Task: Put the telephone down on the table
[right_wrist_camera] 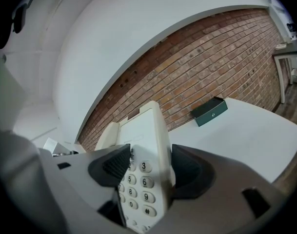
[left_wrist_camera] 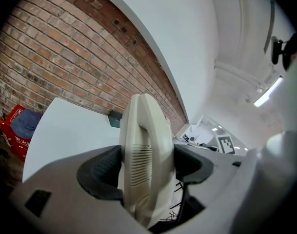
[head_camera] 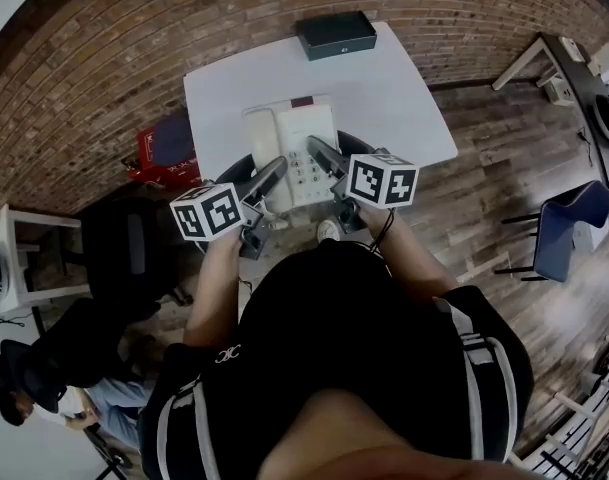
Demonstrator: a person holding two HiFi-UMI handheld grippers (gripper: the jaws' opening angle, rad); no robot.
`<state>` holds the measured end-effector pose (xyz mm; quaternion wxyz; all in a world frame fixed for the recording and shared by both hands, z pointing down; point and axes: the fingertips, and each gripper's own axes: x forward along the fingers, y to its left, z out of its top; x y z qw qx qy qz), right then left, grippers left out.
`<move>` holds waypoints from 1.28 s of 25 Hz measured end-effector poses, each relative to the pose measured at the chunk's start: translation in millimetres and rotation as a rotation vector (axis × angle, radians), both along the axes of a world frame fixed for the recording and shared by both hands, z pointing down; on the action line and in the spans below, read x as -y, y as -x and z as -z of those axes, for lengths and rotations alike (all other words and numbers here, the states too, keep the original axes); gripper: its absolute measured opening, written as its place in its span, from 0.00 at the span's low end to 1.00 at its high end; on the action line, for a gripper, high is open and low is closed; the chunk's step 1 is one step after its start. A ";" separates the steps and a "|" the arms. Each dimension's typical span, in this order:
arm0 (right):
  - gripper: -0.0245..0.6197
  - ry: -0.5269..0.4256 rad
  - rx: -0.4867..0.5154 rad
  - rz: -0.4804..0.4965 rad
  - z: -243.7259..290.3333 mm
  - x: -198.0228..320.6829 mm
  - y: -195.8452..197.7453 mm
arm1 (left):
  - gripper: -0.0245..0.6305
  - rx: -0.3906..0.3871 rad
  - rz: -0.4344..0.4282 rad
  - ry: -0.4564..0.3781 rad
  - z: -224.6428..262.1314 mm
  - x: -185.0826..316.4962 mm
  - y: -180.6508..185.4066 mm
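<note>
While we hold the telephone [head_camera: 299,143] at the white surface's [head_camera: 404,98] near edge, our left tongs [left_wrist_camera: 147,162] clamp its left side, our right tongs [right_wrist_camera: 148,167] its keypad side.

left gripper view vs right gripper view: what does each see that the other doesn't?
Left only: the vented side of the telephone, and a red box beside the table. Right only: the keypad. Both: the telephone clamped between the jaws, the table, the dark green box and the brick wall.
</note>
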<state>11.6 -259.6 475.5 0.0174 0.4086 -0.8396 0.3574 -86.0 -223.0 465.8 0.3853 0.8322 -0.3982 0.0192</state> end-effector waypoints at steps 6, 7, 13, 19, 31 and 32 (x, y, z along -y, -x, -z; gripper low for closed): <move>0.39 0.012 -0.004 0.035 -4.1 61.5 -16.8 | 0.55 -0.006 0.027 0.015 -4.8 58.2 -18.4; 0.39 0.015 -0.005 0.042 -5.1 69.9 -18.7 | 0.55 -0.006 0.033 0.017 -5.4 66.0 -20.5; 0.39 0.041 -0.016 0.073 -14.3 111.0 -20.6 | 0.55 -0.013 0.059 0.046 -14.7 104.2 -23.9; 0.39 0.091 -0.025 0.068 -39.8 135.7 -14.2 | 0.55 -0.001 0.047 0.096 -37.4 130.3 -16.2; 0.39 0.161 -0.076 0.124 -104.3 176.5 9.0 | 0.55 -0.019 0.063 0.214 -108.0 164.6 3.5; 0.39 0.165 -0.078 0.127 -109.3 179.4 10.3 | 0.55 -0.018 0.064 0.219 -112.9 167.0 4.6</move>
